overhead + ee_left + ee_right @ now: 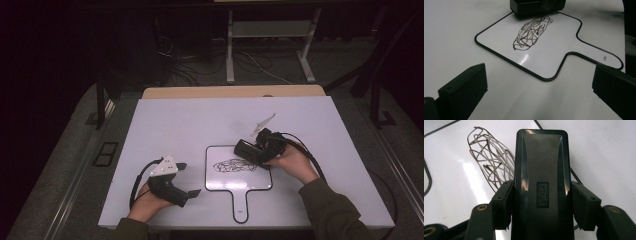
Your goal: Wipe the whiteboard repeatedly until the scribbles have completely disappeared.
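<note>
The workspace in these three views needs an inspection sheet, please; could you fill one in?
Surface: white table, bare around the work.
Job's things: paddle-shaped whiteboard with a black scribble; black eraser at the scribble's edge.
Clutter: nothing seen.
Grippers: right gripper shut on eraser; left gripper open, beside the whiteboard.
Cables: one trails from each gripper; more on the floor.
Surroundings: dark room, desk legs behind.
</note>
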`<control>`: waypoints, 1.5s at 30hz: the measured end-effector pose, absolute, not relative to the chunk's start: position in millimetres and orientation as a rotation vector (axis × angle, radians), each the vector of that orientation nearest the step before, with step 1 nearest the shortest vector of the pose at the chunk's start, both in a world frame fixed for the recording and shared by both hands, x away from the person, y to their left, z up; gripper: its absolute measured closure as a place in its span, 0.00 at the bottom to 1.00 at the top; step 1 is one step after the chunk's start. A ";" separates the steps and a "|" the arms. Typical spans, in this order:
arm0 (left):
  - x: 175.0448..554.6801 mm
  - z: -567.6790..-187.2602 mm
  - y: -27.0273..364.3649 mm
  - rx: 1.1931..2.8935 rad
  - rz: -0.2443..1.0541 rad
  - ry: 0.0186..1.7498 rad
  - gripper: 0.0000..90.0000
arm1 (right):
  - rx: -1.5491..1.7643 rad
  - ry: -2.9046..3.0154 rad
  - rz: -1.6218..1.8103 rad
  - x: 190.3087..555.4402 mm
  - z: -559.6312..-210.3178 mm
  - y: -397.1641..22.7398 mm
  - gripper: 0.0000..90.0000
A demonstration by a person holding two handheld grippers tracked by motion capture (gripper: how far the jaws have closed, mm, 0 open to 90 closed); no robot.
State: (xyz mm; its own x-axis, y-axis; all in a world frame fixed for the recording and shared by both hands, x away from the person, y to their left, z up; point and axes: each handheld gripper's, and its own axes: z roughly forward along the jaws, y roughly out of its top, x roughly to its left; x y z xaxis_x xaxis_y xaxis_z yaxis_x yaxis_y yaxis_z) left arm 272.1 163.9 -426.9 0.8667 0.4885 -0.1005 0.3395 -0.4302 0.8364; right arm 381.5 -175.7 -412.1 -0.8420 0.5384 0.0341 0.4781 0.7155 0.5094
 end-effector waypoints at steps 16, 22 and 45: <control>271.3 -427.4 162.7 2.072 0.185 0.594 0.00 | 0.803 2.804 0.748 380.3 -421.2 -172.8 0.43; 271.2 -427.2 162.4 2.072 0.187 0.594 0.00 | 0.787 2.809 0.741 378.2 -421.1 -171.8 0.43; 271.4 -427.5 162.7 2.073 0.188 0.597 0.00 | 0.676 2.845 0.703 356.2 -419.6 -167.7 0.43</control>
